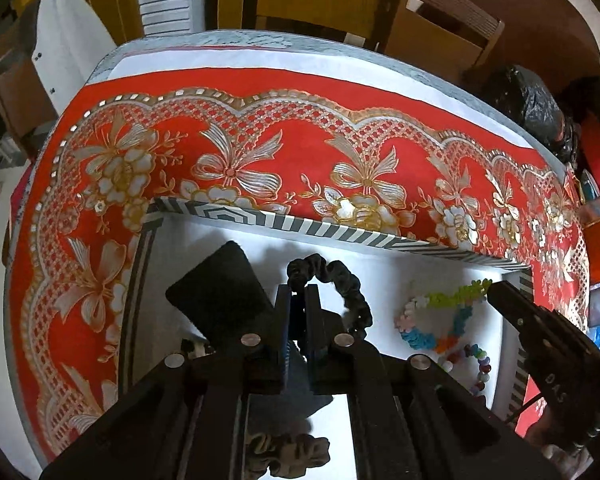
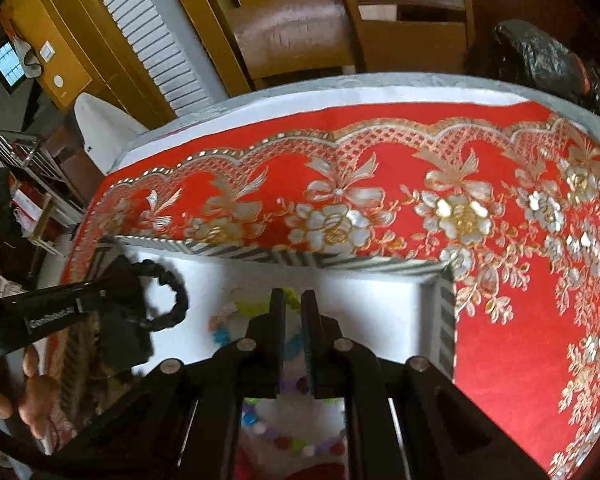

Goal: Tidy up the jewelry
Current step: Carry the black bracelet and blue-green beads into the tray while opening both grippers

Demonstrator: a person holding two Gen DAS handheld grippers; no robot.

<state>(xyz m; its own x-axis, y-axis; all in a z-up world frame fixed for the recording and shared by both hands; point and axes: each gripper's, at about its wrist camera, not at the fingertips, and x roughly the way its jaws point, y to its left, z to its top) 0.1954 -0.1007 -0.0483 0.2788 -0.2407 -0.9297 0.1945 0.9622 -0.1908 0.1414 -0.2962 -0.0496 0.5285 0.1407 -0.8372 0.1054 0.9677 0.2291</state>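
Observation:
A white box with a striped rim (image 1: 300, 226) sits on the red patterned tablecloth. My left gripper (image 1: 298, 290) is shut on a black scrunchie (image 1: 340, 280) and holds it over the box. Colourful bead necklaces (image 1: 440, 320) lie in the box's right part. My right gripper (image 2: 294, 300) is shut on the green part of a bead necklace (image 2: 256, 306); it also shows in the left wrist view (image 1: 496, 292). The scrunchie shows at the left of the right wrist view (image 2: 172, 300).
A black velvet pad (image 1: 220, 288) lies in the box's left part. A brown scrunchie (image 1: 288, 454) lies at the box's near side. Wooden chairs (image 2: 340, 28) stand beyond the table's far edge. A black plastic bag (image 1: 528, 100) sits at the far right.

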